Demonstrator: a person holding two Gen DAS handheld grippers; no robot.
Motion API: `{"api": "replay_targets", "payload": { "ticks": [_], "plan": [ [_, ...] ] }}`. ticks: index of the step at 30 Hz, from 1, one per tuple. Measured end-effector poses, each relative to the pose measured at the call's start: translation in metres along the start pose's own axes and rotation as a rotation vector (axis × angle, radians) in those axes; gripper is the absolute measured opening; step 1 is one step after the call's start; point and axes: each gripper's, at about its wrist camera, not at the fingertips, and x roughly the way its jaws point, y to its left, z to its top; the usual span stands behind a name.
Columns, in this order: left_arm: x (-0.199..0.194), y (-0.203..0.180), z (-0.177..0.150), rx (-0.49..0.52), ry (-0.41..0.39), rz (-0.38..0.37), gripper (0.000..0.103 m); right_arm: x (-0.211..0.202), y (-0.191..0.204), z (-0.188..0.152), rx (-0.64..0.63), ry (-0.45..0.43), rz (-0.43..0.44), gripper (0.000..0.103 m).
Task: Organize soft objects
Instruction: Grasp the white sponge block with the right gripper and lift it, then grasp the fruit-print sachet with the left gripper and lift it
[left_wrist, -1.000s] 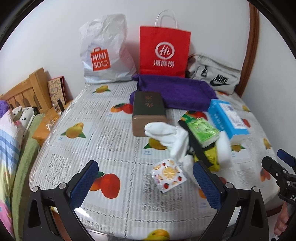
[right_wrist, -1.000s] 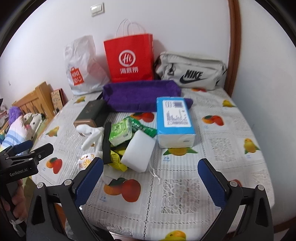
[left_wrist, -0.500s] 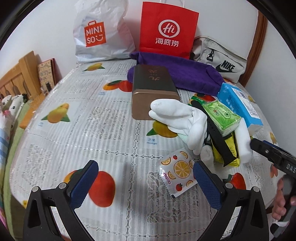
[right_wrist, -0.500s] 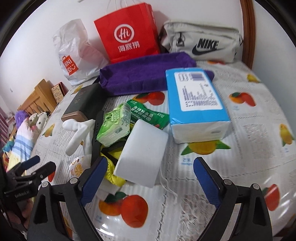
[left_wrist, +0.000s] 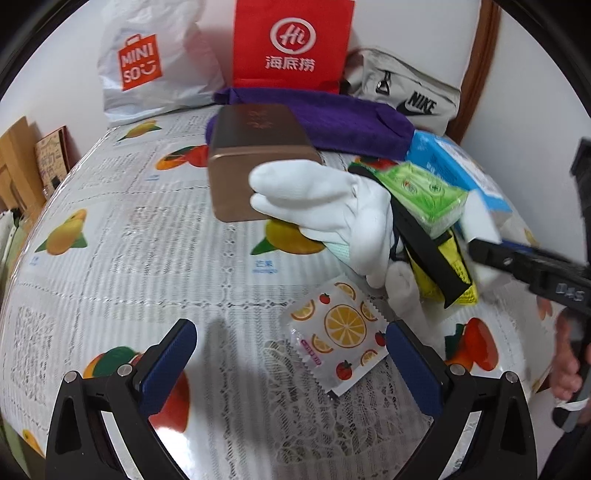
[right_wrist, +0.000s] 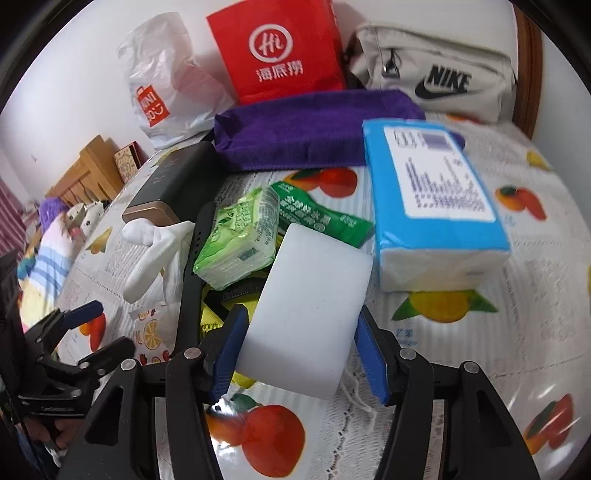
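A white sponge block (right_wrist: 310, 314) leans on a pile of soft things on the fruit-print tablecloth (right_wrist: 443, 369). My right gripper (right_wrist: 301, 350) has its blue pads on either side of the block and its jaws are closing; the pads sit at its sides without squeezing it. My left gripper (left_wrist: 291, 354) hangs open over the cloth, with an orange-print packet (left_wrist: 340, 328) just inside its right finger. Behind the packet lie a white glove (left_wrist: 332, 206), a green tissue pack (right_wrist: 240, 236), a black strap (left_wrist: 424, 251) and yellow mesh (left_wrist: 458, 269).
A blue tissue pack (right_wrist: 436, 199), a brown box (left_wrist: 255, 155) and a purple towel (right_wrist: 314, 129) lie further back. A red paper bag (left_wrist: 291, 40), a white shopping bag (left_wrist: 147, 62) and a grey Nike bag (right_wrist: 436, 74) stand against the wall. Bedding lies at the left.
Both grippers have sunk toward the table and moved in on the pile. The right jaws have narrowed from wide open to flank the white sponge block. The left jaws stayed open.
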Motion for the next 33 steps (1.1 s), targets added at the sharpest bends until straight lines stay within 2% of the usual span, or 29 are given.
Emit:
{"api": "replay_targets", "payload": {
  "ticks": [5, 7, 8, 11, 15, 18, 19, 22, 25, 26, 27, 29, 33],
  "plan": [
    [0.016, -0.014, -0.003, 0.066, 0.042, 0.016, 0.103, -0.023, -0.008, -0.008, -0.016, -0.032, -0.013, 0.058],
    [0.019, -0.024, -0.007, 0.122, 0.041, 0.062, 0.103, -0.032, -0.013, -0.014, -0.028, -0.041, -0.028, 0.058],
    [0.019, -0.027, -0.008, 0.135, 0.035, 0.055, 0.103, -0.035, -0.015, -0.018, -0.033, -0.044, -0.038, 0.058],
    [0.02, -0.032, -0.006, 0.134, 0.043, 0.049, 0.103, -0.04, -0.029, -0.027, -0.018, -0.037, -0.086, 0.058],
    [0.021, -0.035, -0.005, 0.137, 0.015, 0.053, 0.101, -0.04, -0.048, -0.036, 0.021, -0.017, -0.129, 0.058],
    [0.019, -0.038, -0.004, 0.14, -0.01, 0.052, 0.083, -0.037, -0.054, -0.041, 0.031, -0.006, -0.142, 0.058],
    [0.018, -0.038, -0.003, 0.143, -0.016, 0.05, 0.072, -0.036, -0.055, -0.042, 0.034, -0.003, -0.143, 0.058],
    [0.015, -0.036, -0.002, 0.152, -0.025, 0.046, 0.053, -0.034, -0.058, -0.045, 0.045, -0.004, -0.137, 0.058],
    [0.012, -0.03, -0.002, 0.13, -0.028, 0.038, 0.042, -0.035, -0.058, -0.047, 0.046, -0.008, -0.131, 0.058],
    [0.011, -0.028, -0.002, 0.123, -0.034, 0.053, 0.031, -0.035, -0.057, -0.048, 0.044, -0.008, -0.128, 0.058],
    [0.01, -0.023, -0.001, 0.107, -0.033, 0.058, 0.028, -0.035, -0.056, -0.048, 0.041, -0.008, -0.128, 0.058],
    [0.009, -0.014, 0.0, 0.085, -0.03, 0.052, 0.011, -0.035, -0.053, -0.049, 0.036, -0.006, -0.134, 0.058],
    [0.006, -0.006, -0.002, 0.06, -0.022, 0.027, 0.007, -0.034, -0.051, -0.05, 0.032, -0.006, -0.133, 0.058]
  ]
}}
